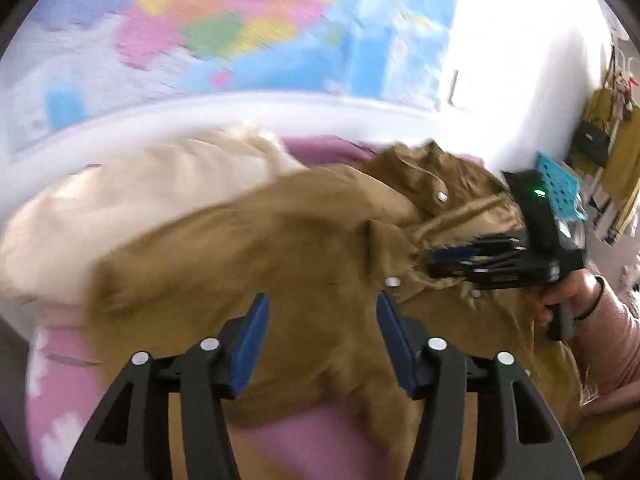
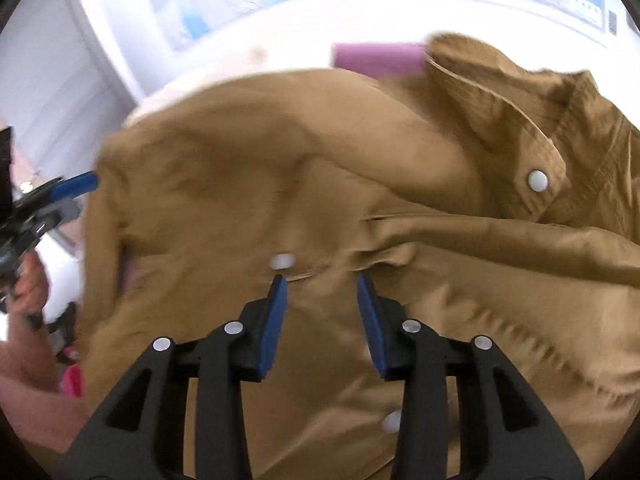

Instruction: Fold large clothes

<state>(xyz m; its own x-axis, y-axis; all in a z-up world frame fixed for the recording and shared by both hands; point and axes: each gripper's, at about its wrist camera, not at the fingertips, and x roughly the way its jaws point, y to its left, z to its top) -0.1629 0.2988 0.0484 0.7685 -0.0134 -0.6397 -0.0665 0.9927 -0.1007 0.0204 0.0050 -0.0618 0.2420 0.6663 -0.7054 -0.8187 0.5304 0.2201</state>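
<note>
Nearest, the left gripper (image 1: pixel 322 312) has its jaws released above the tan cotton jacket with white snap buttons (image 1: pixel 280 240), likely to take a fresh hold. The right gripper (image 2: pixel 322 292), jaws also released, hovers at the placket. The jacket lies spread on the pink-sheeted bed (image 1: pixel 316 432), a cream pillow (image 1: pixel 140 196) beyond. No containers can be made out.

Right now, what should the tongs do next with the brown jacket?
Probably lower the right tongs onto the rumpled brown cotton jacket and pinch the front edge by the white snap button. Both tongs are open and empty, and the jacket lies unfolded.
</note>
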